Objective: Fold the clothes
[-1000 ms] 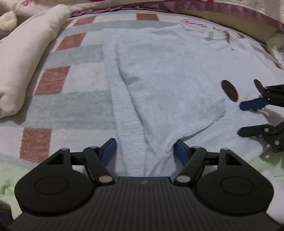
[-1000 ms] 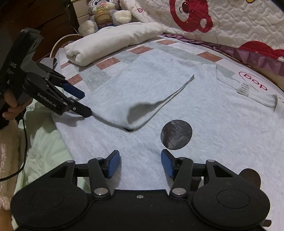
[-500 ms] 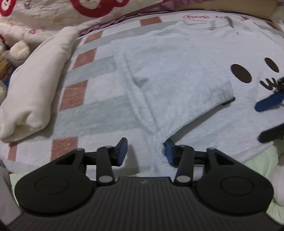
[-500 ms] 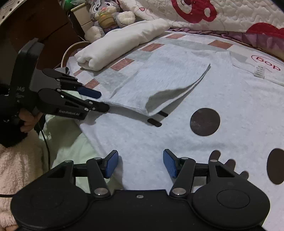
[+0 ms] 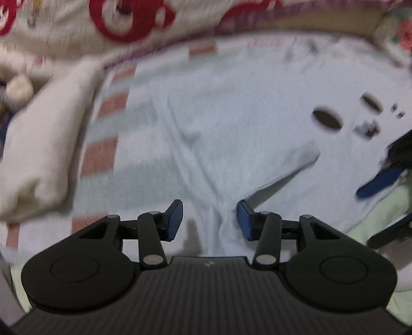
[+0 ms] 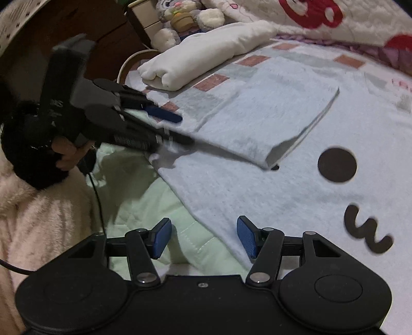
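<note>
A light grey T-shirt (image 6: 296, 185) with dark face marks lies flat on the bed; its left sleeve side (image 6: 267, 121) is folded over onto the body. My left gripper (image 5: 209, 219) is open, its jaws either side of a bunched ridge of the shirt's hem (image 5: 221, 226); it also shows in the right wrist view (image 6: 180, 128). My right gripper (image 6: 203, 238) is open and empty at the shirt's bottom edge, over the pale green quilt (image 6: 154, 206). Its blue pads (image 5: 378, 180) show at the right of the left wrist view.
A rolled cream blanket (image 6: 206, 51) lies at the far left of the bed, with plush toys (image 6: 185, 18) behind it. A checked sheet (image 5: 103, 154) lies under the shirt. A red-and-white quilt (image 6: 334, 18) runs along the back.
Both grippers have pulled back toward the shirt's bottom edge. The left jaws, narrowed half a second ago, have spread a little. The folded sleeve flap has settled lower onto the shirt.
</note>
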A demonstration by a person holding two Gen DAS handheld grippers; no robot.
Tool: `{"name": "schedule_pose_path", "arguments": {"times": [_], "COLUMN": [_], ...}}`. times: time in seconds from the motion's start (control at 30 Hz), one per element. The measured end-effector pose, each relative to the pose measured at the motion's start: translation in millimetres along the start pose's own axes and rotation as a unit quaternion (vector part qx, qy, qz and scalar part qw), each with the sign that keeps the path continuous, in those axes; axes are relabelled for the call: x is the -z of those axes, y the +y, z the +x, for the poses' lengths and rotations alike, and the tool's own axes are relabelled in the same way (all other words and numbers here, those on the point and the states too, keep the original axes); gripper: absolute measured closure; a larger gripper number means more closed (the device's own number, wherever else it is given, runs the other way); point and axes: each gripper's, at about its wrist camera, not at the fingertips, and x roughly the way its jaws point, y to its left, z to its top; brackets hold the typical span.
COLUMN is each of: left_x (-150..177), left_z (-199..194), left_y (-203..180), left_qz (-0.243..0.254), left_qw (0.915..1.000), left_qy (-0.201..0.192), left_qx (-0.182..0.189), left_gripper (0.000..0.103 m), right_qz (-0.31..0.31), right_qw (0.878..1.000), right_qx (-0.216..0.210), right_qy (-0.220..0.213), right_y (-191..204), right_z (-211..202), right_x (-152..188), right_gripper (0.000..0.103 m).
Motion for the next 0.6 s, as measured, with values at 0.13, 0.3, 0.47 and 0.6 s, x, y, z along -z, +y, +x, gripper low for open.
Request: {"name": "schedule_pose_path", "arguments": {"times": [0.13, 0.3, 0.47, 0.6], "left_x": [-14.2, -25.6, -18.0, -15.9], "left_z": [-10.1, 28.5, 41.7, 38.2], "left_y": [-1.8, -17.7, -23.0, -35.8], "left_qz": [-0.01, -0.014, -0.03, -0.013], "left_qw": [0.994, 0.9892, 0.9849, 0.9845], "left_qy": [-0.056, 0.022, 0.05, 0.052], "left_qx": [0.094, 0.144, 0.163, 0.167], "left_gripper": [0.056, 0.047, 0.037, 0.031], "right_qz": [-0.017, -0.021, -0.016, 0.013], "right_qw": [1.0, 1.0, 1.0, 0.999], "right_qx": [0.008, -0.001, -0.013, -0.037], "right_qy": [-0.001, 0.002, -0.007, -0.023], "right_y": [9.7, 11.9, 12.7, 2.9], "right_z": [1.7, 3.6, -0.3, -5.6], "right_x": [3.2, 1.4, 6.0, 11.7], "right_gripper": [0.04, 0.04, 0.04, 0.04]}}
